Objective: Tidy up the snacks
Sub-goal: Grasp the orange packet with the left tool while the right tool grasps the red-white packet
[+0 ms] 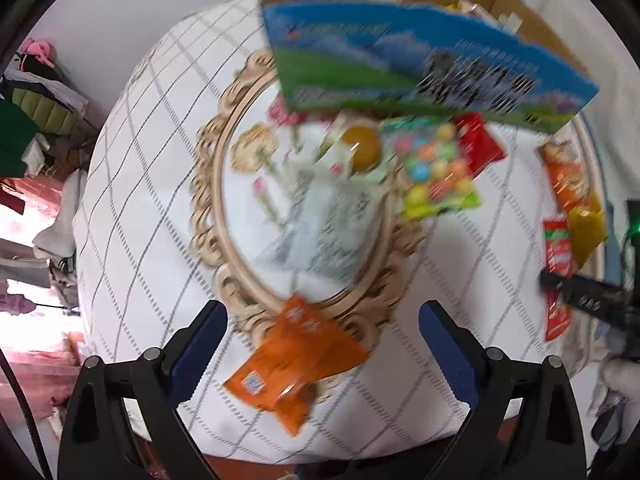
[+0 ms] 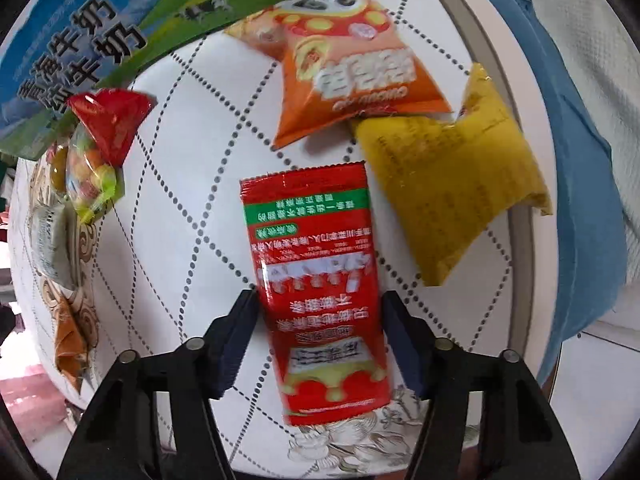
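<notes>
here, line by line:

left gripper (image 1: 322, 334): jaws spread wide, gripping nothing, hovering above an orange packet (image 1: 294, 364) that lies between the blue pads (image 1: 200, 348) but apart from both.

orange packet: flat on the near end of the oval tray (image 1: 216, 216), overlapping the carved rim and spilling onto the white quilted cloth (image 1: 132, 184).

oval tray: cream carved border, floral centre, holding a blurred pale wrapper (image 1: 320, 232) and a round yellow item (image 1: 360, 146) at its far end.

candy bag (image 1: 438, 168): green-edged, full of coloured balls, lying across the tray's far right rim, with a small red packet (image 1: 478, 144) just beside it.

milk carton box (image 1: 420, 64): blue and green printed cardboard, open top, standing at the far end of the table, contents too blurred to name.

right gripper (image 2: 318, 328): jaws at medium width, straddling the lower half of a long red sachet (image 2: 316, 292); contact of the pads with the edges cannot be told for sure, left pad looks right against it.

long red sachet: flat on the cloth, near end toward the camera, over the printed table edge.

orange panda snack bag (image 2: 344, 68): beyond the sachet, apart from it, touching the yellow packet (image 2: 452, 188) at its right corner.

yellow packet: right of the sachet, near the table rim, blue fabric (image 2: 576, 160) behind.
</notes>
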Available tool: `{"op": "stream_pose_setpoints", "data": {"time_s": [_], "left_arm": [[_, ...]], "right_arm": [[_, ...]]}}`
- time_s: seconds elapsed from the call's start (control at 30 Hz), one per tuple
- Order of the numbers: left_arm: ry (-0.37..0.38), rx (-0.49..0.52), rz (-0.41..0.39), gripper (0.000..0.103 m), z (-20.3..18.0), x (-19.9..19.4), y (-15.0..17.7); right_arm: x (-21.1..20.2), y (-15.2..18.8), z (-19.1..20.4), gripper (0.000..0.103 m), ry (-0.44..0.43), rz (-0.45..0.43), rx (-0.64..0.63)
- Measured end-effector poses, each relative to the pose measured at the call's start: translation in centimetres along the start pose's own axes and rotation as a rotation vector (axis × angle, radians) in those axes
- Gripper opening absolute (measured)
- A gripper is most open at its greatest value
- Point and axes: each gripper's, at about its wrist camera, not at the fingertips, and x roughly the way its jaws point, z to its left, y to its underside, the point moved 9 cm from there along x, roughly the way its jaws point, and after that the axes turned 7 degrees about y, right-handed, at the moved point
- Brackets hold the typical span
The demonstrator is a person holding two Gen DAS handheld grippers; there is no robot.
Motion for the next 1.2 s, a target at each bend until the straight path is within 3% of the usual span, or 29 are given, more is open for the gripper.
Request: {"op": "stream_pose_setpoints", "data": {"time_s": [0.17, 0.37, 0.43, 0.47, 0.5, 0.63, 0.7, 0.83, 1.0, 1.2], "left_arm": [[-0.025, 0.044, 0.079, 0.098, 2.0, 1.1, 2.4], [-0.064, 0.255, 0.219, 0.098, 1.0, 4.3, 5.2], [-0.056, 0.263, 0.247, 0.087, 0.7, 5.9, 5.4], [-0.031, 0.230, 0.267, 0.061, 0.4, 6.5, 5.4], [-0.008, 0.186, 0.290, 0.049, 0.3, 6.9, 5.4], [0.105, -0.052, 0.298, 0.049, -0.3, 7.0, 5.0], [0.152, -0.119, 0.307, 0.051, -0.5, 7.1, 5.1], [0.134, -0.112, 0.356, 0.064, -0.3, 8.7, 6.3], [0.135, -0.120, 0.367, 0.066, -0.2, 9.7, 7.0], [0.141, -0.161, 0.343, 0.066, 1.2, 10.6, 6.9]], "right_arm": [[-0.8, 2.0, 4.9, 0.057, -0.034, -0.024, -0.129], [-0.5, 5.6, 9.9, 0.057, -0.099, 0.015, -0.233], [-0.3, 6.2, 10.2, 0.057, -0.099, 0.024, -0.246], [-0.2, 6.6, 10.2, 0.057, -0.103, 0.032, -0.248], [-0.3, 6.9, 10.2, 0.057, -0.107, 0.039, -0.244], [-0.4, 6.5, 8.9, 0.057, -0.115, 0.057, -0.207], [-0.3, 6.3, 8.3, 0.057, -0.123, 0.073, -0.194], [0.0, 6.4, 7.5, 0.059, -0.147, 0.103, -0.170], [0.5, 5.6, 7.3, 0.062, -0.141, 0.113, -0.161], [2.0, 5.0, 9.9, 0.062, -0.093, 0.100, -0.207]]}}
